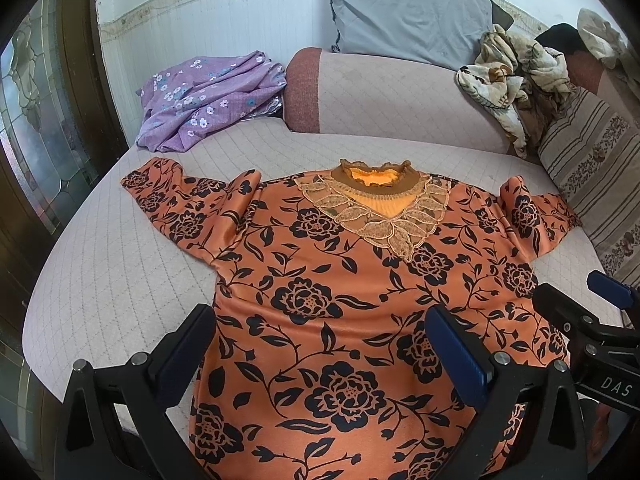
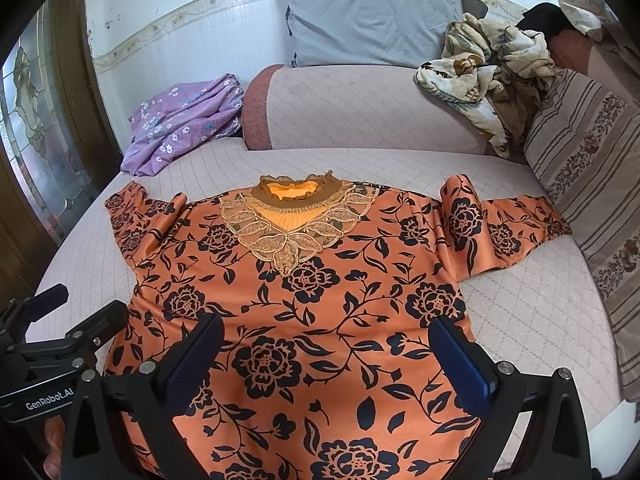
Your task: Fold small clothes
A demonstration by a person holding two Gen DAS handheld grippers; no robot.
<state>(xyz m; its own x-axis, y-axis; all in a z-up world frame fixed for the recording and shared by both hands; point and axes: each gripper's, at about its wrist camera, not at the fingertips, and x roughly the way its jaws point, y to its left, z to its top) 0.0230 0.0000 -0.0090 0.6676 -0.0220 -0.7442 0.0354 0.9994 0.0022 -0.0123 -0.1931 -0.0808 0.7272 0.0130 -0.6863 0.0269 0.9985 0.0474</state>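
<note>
While both grippers' fingers gape wide, the orange floral top (image 1: 340, 280) lies flat, sleeves outspread.

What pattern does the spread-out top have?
The top is orange with black roses and leaves, plus a beige lace collar; it shows best in the right wrist view.

An orange top (image 1: 340, 300) with a black flower print fills the centre of the frame; its cloth is smooth with a soft satin sheen. A lace collar (image 1: 384, 216) at its neck looks openwork and rough. It lies on a sofa cover (image 1: 104, 280) of matt, quilted pinkish cloth. At upper left, a purple cloth (image 1: 204, 96) looks thin and crumpled. At top, a grey pillow (image 1: 408, 20) is matt. At upper right, a blanket (image 1: 508, 76) looks fluffy. At the bottom, the left gripper (image 1: 320, 356) and right gripper (image 2: 328, 364) are matt black plastic with shiny metal screws and ribbed blue pads (image 1: 460, 352).
</note>
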